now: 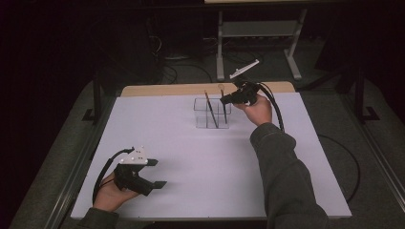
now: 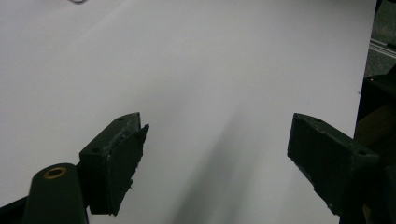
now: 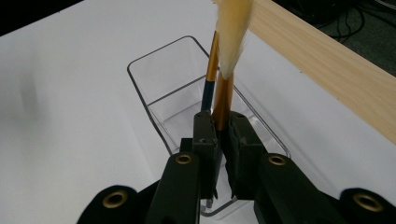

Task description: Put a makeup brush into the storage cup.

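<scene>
A clear plastic container [image 1: 211, 114] with compartments stands at the far middle of the white table [image 1: 200, 167]. Two brushes stand in it. My right gripper [image 1: 226, 99] reaches it from the right and is shut on one brush [image 1: 223, 102]. In the right gripper view the jaws of my right gripper [image 3: 219, 125] clamp that brush's orange handle [image 3: 222, 98] below its cream bristles [image 3: 232, 37], above the container [image 3: 154, 79]. The second brush [image 3: 211, 65], gold and dark blue, leans just behind it. My left gripper [image 1: 156, 172] rests near the front left, open and holding nothing [image 2: 217, 140].
A wooden strip [image 1: 181, 89] runs along the table's far edge, close behind the container [image 3: 327, 70]. Beyond it stand a metal frame [image 1: 258, 33] and cables on the dark floor. Bare white table lies between the two grippers.
</scene>
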